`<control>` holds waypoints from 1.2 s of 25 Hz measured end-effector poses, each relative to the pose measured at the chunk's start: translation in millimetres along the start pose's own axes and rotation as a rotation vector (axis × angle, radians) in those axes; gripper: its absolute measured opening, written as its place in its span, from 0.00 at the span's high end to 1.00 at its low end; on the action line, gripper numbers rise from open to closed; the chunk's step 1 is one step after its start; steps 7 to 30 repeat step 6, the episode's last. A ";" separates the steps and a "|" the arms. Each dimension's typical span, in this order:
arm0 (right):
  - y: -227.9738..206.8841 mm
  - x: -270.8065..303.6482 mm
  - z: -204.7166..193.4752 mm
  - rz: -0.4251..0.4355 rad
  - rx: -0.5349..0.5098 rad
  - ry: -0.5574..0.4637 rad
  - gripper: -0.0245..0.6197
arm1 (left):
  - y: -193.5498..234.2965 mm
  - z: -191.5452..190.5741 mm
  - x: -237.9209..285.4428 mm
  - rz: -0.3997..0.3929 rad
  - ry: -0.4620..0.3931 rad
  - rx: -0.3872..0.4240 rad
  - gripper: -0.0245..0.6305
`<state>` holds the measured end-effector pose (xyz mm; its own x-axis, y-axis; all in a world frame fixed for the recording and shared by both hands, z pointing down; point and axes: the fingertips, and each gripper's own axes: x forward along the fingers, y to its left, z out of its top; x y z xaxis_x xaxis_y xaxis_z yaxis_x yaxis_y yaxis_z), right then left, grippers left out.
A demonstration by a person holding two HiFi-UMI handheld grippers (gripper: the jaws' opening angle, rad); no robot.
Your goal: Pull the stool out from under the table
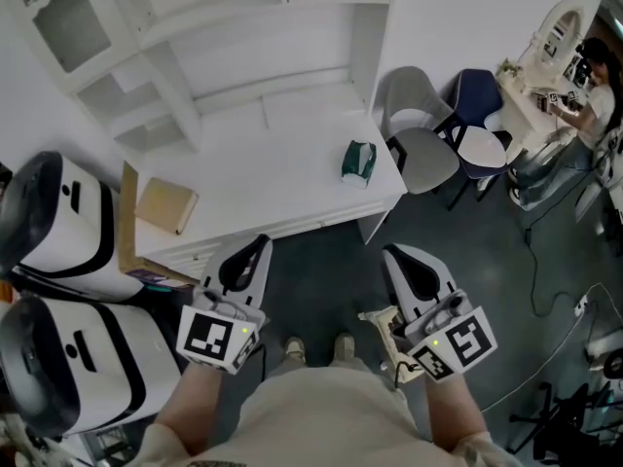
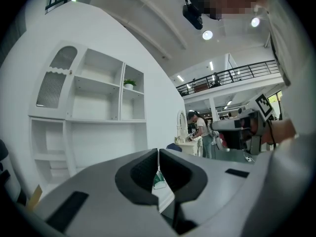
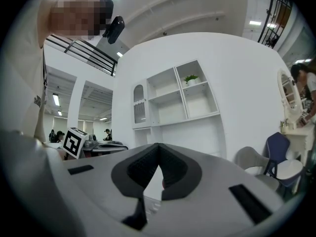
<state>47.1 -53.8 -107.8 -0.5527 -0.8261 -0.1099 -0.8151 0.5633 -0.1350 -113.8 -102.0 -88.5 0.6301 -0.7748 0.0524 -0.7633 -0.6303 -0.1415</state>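
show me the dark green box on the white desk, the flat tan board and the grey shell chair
dark green box [image 1: 358, 161], head view, its top face
flat tan board [image 1: 165, 205], head view, middle of its upper face
grey shell chair [image 1: 430, 159], head view, its seat

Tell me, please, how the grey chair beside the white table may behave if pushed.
The grey chair looks like a stiff moulded shell, so it probably would not flex. Its thin dark legs suggest it is fairly light and would slide; a push high on the backrest might tip it.
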 end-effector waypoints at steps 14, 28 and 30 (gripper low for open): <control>4.3 -0.4 2.7 0.012 -0.002 -0.001 0.93 | -0.9 2.0 -4.8 -0.007 -0.005 0.034 0.92; 4.3 -0.4 2.7 0.012 -0.002 -0.001 0.93 | -0.9 2.0 -4.8 -0.007 -0.005 0.034 0.92; 4.3 -0.4 2.7 0.012 -0.002 -0.001 0.93 | -0.9 2.0 -4.8 -0.007 -0.005 0.034 0.92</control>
